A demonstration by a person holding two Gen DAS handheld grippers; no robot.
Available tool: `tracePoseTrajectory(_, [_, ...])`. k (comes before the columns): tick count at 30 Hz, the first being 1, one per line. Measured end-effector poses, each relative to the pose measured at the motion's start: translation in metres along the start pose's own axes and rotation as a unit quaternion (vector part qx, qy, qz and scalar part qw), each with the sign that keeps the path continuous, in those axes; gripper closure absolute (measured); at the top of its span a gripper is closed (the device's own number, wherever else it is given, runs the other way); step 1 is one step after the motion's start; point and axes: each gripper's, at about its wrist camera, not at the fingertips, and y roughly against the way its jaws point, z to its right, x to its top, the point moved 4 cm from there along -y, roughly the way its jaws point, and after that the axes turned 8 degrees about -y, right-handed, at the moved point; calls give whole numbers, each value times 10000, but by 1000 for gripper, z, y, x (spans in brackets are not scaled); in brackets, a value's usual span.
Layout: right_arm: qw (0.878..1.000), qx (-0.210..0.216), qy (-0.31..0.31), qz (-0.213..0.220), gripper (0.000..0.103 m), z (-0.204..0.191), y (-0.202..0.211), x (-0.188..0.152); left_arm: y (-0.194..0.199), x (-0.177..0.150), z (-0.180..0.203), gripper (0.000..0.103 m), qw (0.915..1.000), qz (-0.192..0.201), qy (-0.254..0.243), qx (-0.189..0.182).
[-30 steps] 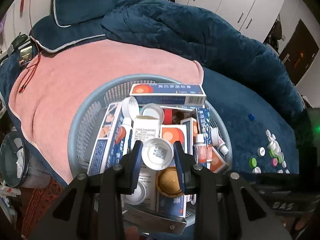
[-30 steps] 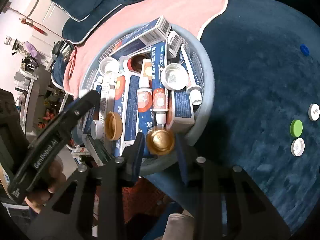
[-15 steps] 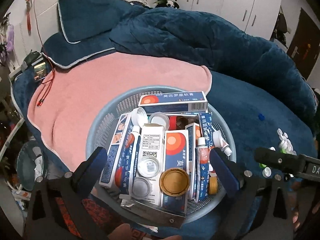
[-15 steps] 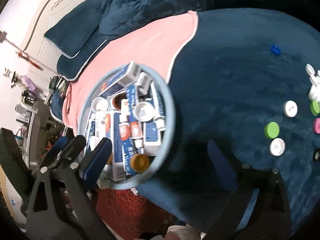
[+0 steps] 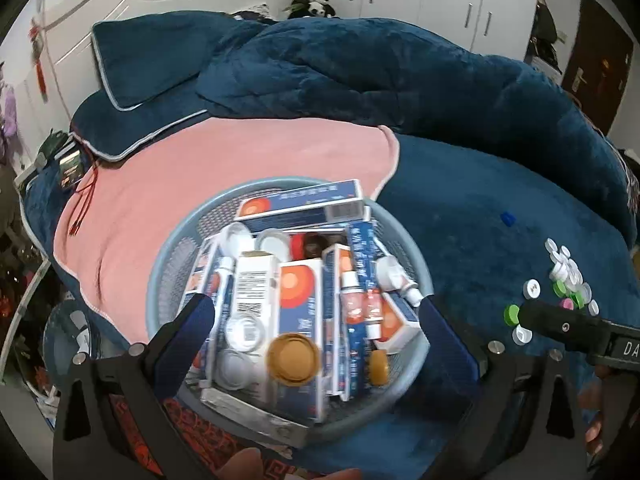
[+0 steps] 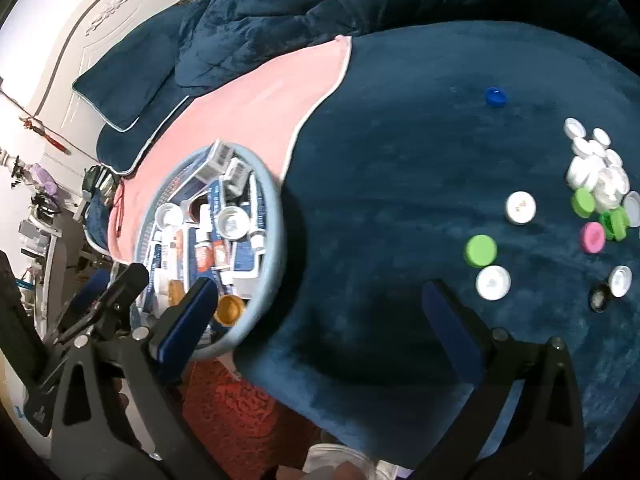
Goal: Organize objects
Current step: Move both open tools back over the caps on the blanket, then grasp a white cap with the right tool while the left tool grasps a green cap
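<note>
A round blue-grey basket [image 5: 160,280] sits on the bed, filled with medicine boxes, tubes and caps. My left gripper [image 5: 314,316] hangs open above its near side with nothing between the fingers. Below it in the basket lie a white cap [image 5: 245,330] and a gold cap [image 5: 293,358], with a smaller gold cap [image 5: 378,366] by the near rim. My right gripper [image 6: 320,296] is over the blue blanket to the right of the basket [image 6: 276,240]. Its jaws are opening and hold nothing. The small gold cap [image 6: 229,309] lies just inside the rim.
Loose caps are scattered on the blue blanket [image 6: 400,160] at the right: green [image 6: 480,250], white [image 6: 493,282], pink [image 6: 593,237], blue [image 6: 496,97] and a white heap [image 6: 592,168]. A pink towel [image 5: 200,184] lies under the basket. The bed edge and a red rug [image 6: 240,408] are close.
Both grippers opened wide. The left let a white cap go and the right a gold cap, both now in the basket. Both have lifted and drawn back, the right towards the loose caps.
</note>
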Motion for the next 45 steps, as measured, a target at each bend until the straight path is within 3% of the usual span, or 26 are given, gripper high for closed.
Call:
tracePoseTrajectory(12, [9991,-319,-276,72,0,51,17,-6,-4,6,51,1,9992,-69,-336,-228])
tracePoseTrajectory(21, [9941,-720,-798,116,0,121,28,-13,-11,4,111,1,9952,-174,-813,-514])
tracePoseTrajectory(29, [9706,-1625,-1702,510,0,227,49,-3,-19,-2,153,1,9905,-335,-1165,-648])
tracePoseTrajectory(33, [9598,-1689,-2198,449,1,268,44,0,-26,-5,166,1,9887,-404,-1271,-680])
tracePoseTrajectory(35, [9560,-1550,-2458,397,7,280,39,-1,-30,-6,170,1,9883,-445,-1291,-680])
tracePoseTrajectory(37, [9539,-1567,-2538,331,22,285,34,1,-34,-9,172,1,9877,-500,-1312,-686])
tracePoseTrajectory(39, [9526,-1633,-2544,328,26,285,31,3,-40,-12,174,1,9870,-566,-1340,-685])
tracePoseTrajectory(41, [9520,-1735,-2498,347,43,286,30,5,-44,-14,174,1,9865,-615,-1348,-697])
tracePoseTrajectory(42, [9512,-1804,-2476,371,58,287,31,5,-46,-15,175,1,9863,-629,-1352,-706])
tracePoseTrajectory(43, [9503,-1825,-2488,403,68,288,33,4,-48,-16,176,1,9861,-638,-1357,-713])
tracePoseTrajectory(45, [9502,-1647,-2608,451,71,292,39,2,-52,-17,178,1,9858,-671,-1357,-731])
